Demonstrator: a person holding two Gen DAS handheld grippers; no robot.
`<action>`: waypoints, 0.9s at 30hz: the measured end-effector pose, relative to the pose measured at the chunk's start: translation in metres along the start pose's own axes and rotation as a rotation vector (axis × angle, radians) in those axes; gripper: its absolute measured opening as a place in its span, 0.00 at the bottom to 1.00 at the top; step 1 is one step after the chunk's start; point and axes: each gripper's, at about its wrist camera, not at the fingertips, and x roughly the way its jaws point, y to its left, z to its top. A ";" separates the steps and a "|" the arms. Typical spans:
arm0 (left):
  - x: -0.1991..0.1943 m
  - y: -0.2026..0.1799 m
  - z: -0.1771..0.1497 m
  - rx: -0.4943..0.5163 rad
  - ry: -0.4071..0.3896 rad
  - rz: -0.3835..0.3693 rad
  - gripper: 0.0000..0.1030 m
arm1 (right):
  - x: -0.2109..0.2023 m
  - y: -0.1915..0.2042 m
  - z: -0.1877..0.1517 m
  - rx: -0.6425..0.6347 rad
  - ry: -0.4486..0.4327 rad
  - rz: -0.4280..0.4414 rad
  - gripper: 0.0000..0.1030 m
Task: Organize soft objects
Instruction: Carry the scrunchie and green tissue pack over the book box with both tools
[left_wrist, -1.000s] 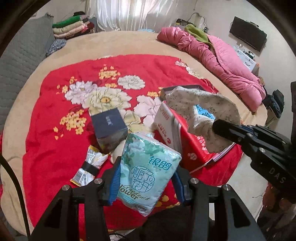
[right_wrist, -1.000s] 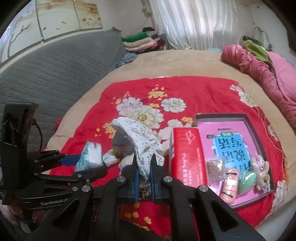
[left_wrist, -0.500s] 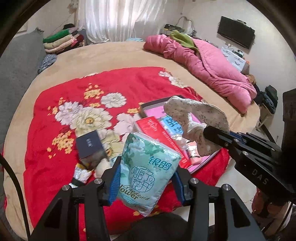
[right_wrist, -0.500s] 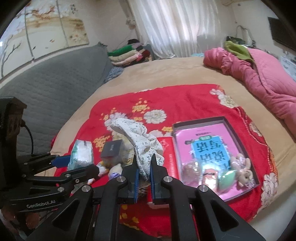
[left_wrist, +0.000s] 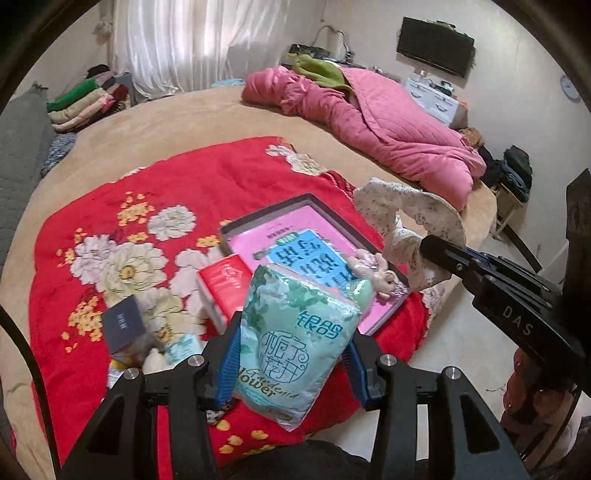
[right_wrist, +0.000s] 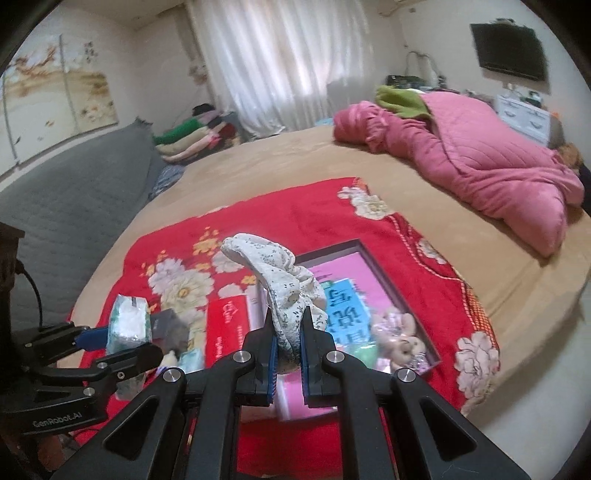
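Above the red flowered blanket (left_wrist: 207, 184) I hold two soft things off the bed. My left gripper (left_wrist: 290, 363) has its jaws clamped on a pale green tissue pack (left_wrist: 295, 343), which stands up between the blue pads. My right gripper (right_wrist: 287, 352) has its jaws pressed nearly together on a speckled white cloth (right_wrist: 280, 280), which rises in a crumpled loop above them. Below lies a dark-rimmed tray (left_wrist: 236, 229) with a pink and blue booklet (left_wrist: 295, 243) and a small plush toy (left_wrist: 373, 271) inside, and a red box (left_wrist: 225, 284) just beside it.
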 end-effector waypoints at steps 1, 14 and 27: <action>0.003 -0.003 0.002 0.004 0.002 -0.004 0.47 | -0.001 -0.004 0.000 0.005 -0.004 -0.010 0.09; 0.039 -0.025 0.013 0.029 0.038 -0.011 0.47 | -0.002 -0.033 0.001 0.046 -0.021 -0.078 0.09; 0.105 -0.040 0.015 0.032 0.128 -0.017 0.47 | 0.028 -0.066 0.001 0.020 0.009 -0.152 0.09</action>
